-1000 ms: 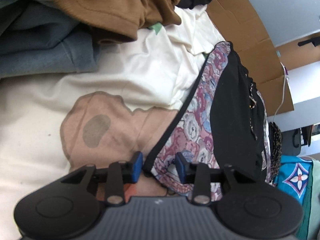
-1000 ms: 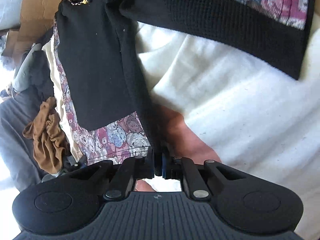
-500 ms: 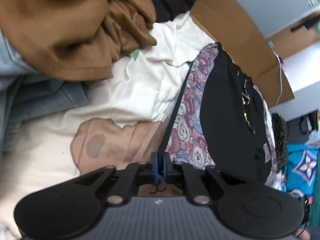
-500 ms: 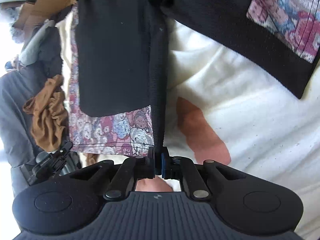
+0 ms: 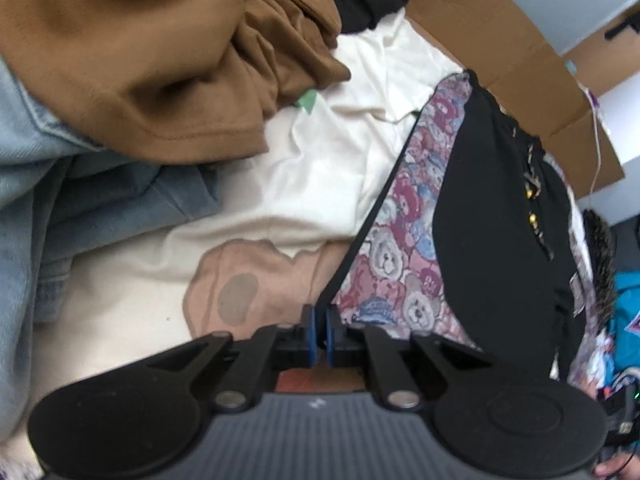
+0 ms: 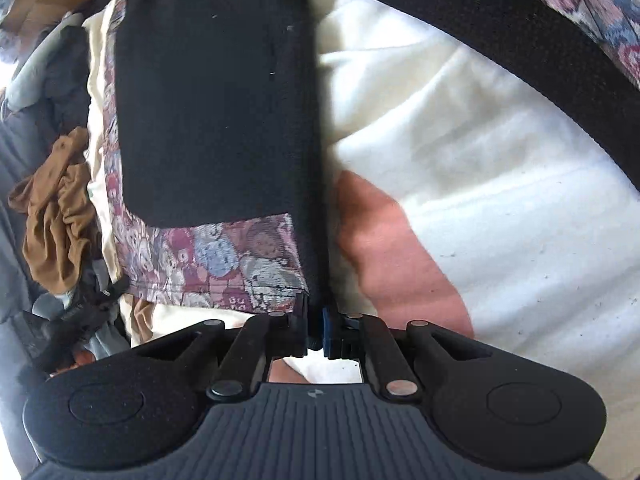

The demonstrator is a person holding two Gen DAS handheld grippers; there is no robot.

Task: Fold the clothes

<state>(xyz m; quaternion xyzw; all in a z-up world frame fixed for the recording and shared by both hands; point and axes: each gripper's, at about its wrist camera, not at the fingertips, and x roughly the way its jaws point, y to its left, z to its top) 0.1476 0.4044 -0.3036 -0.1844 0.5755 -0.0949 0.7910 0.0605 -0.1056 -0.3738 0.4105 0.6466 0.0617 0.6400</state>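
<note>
The left claw sits at the lower middle of its frame with its blue pads nearly together, pinching the thin black edge of the patterned garment. From that pinch the garment runs up and to the right across the frame: a strip of teddy-bear print beside a broad black panel, reaching toward the cardboard at the upper right. To the left of the claw lies a cream blanket with a tan bear-shaped patch just above and left of the pads. A brown garment is heaped at the upper left, resting over pale blue denim along the left edge.

In the right wrist view, the right claw is at the lower middle. Its jaws have just been opening a little, yet the black hem of the same garment is between the pads, which seem to be touching it. The garment rises straight up from the claw, black panel filling the upper middle, with a band of bear print just above and left of the fingers. A black sleeve with a print cuff crosses the upper right. The cream blanket spreads to the right, with a pinkish patch beside the claw. A brown cloth is bunched at the left edge.
</note>
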